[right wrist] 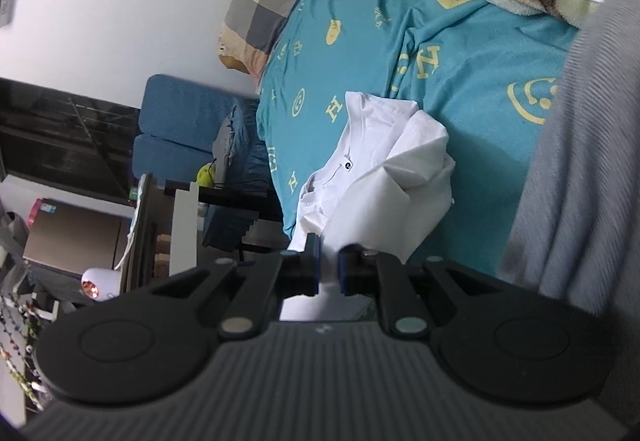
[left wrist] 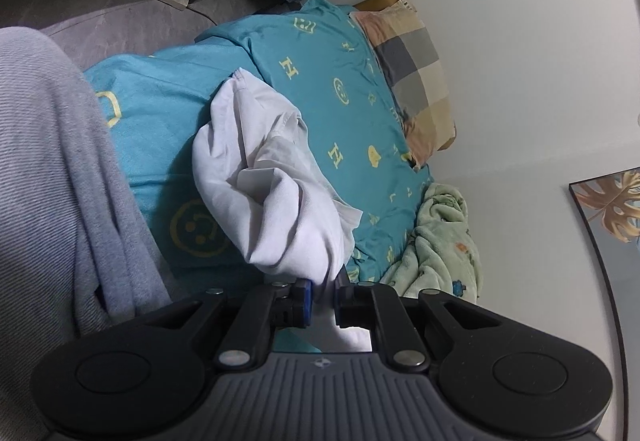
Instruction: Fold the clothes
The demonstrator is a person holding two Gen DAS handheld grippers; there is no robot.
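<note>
Left gripper (left wrist: 325, 295) is clenching an edge of the white shirt (left wrist: 276, 177), cloth pinched between the near-closed jaws at 6 o'clock of the left wrist view. The shirt is bunching up and draping from the jaws toward 12 o'clock, lying over the teal bed sheet (left wrist: 328, 53) with yellow prints. Right gripper (right wrist: 329, 273) is also grasping the white shirt (right wrist: 384, 177), fabric running into the narrow gap between its jaws; the collar with a small black tag is showing at about 11 o'clock from the jaws. Checked pillow (left wrist: 412, 69) is sitting at the 1 o'clock side of the sheet against the wall, green fleece blanket (left wrist: 440, 241) at 4 o'clock. Grey trouser leg (left wrist: 52, 181) is filling the 9 o'clock edge.
</note>
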